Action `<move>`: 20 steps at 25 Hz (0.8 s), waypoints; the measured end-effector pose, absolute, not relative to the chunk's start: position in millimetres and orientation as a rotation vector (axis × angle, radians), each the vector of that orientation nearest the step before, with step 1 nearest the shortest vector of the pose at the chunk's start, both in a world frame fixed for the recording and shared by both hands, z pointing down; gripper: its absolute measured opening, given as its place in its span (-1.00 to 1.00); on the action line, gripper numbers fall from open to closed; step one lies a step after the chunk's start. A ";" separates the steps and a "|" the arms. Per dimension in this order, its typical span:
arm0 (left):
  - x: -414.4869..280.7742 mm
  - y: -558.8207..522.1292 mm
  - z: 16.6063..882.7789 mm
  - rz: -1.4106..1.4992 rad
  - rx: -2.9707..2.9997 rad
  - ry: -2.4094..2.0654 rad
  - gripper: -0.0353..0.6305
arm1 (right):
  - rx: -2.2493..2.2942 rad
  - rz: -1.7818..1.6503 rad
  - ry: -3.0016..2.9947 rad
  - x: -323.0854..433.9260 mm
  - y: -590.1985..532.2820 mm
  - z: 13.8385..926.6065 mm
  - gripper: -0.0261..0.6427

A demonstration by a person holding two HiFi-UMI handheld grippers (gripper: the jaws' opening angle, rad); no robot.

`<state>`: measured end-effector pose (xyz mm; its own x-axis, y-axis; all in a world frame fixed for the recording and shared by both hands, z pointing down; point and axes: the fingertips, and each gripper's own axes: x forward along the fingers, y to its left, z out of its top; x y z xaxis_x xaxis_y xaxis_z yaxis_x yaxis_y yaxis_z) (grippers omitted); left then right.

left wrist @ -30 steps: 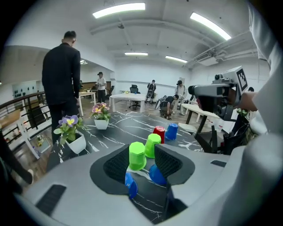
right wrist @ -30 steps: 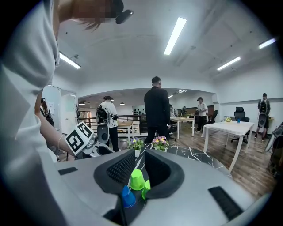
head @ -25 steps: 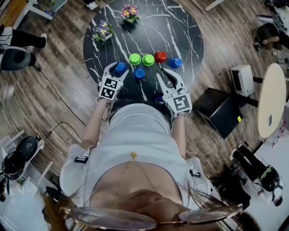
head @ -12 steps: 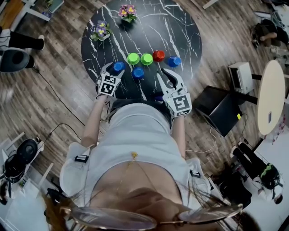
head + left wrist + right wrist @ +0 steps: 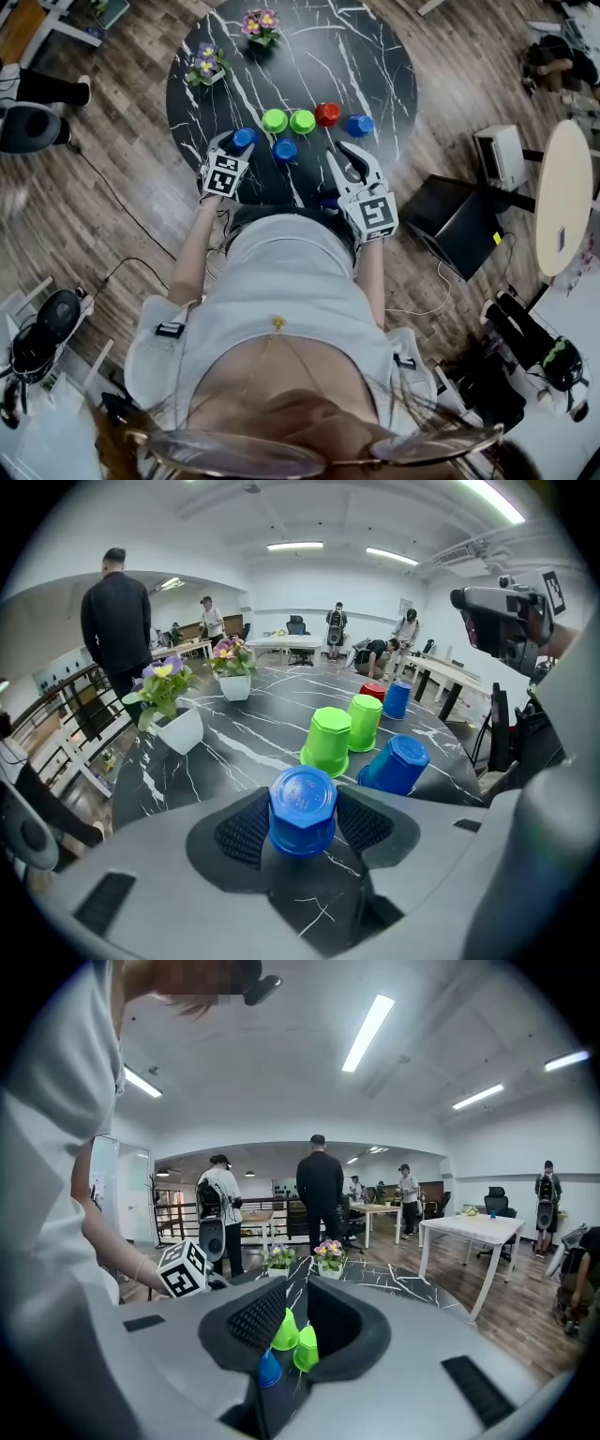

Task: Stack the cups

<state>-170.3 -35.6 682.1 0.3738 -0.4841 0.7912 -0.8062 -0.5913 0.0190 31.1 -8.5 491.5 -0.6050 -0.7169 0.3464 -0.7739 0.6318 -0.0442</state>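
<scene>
A round black tabletop [image 5: 309, 56], veined with white like marble, carries six upturned plastic cups with faceted sides and a smooth sheen. The left gripper [image 5: 236, 146] has just been closing its jaws. Its ribbed dark pads [image 5: 246, 829] now lie against the sides of the nearest blue cup [image 5: 302, 808], which stands at the left end of the group, close to the table's near rim. Just beyond it two lime-green cups [image 5: 275, 120] stand side by side, almost touching. A red cup [image 5: 327, 114] and a far blue cup [image 5: 358, 125] carry the row on to the right. A third blue cup [image 5: 285, 150] sits in front of the green pair, apart from them. The right gripper [image 5: 337, 150] hovers over the near rim, its jaws a narrow gap apart with nothing between them. Behind the cups a broad bare stretch of tabletop runs to two white flower pots [image 5: 208, 66] near the far left edge. A wood-plank floor [image 5: 450, 103] surrounds the table.
</scene>
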 end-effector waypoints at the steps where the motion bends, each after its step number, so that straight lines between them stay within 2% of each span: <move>1: -169.9 -35.5 681.3 1.083 2.237 -1.117 -0.17 | 1.201 0.271 -2.558 31.7 -8.3 491.8 -0.69; 20: -143.1 -55.6 611.1 0.919 2.337 -1.121 -0.17 | 1.191 0.268 -2.549 40.4 -9.8 496.7 -0.69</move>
<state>-143.1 -55.6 611.1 0.4650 -0.5392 0.7022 -0.7942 -0.6045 0.0618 40.4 -9.8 496.7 -0.6045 -0.7119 0.3574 -0.7706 0.6362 -0.0363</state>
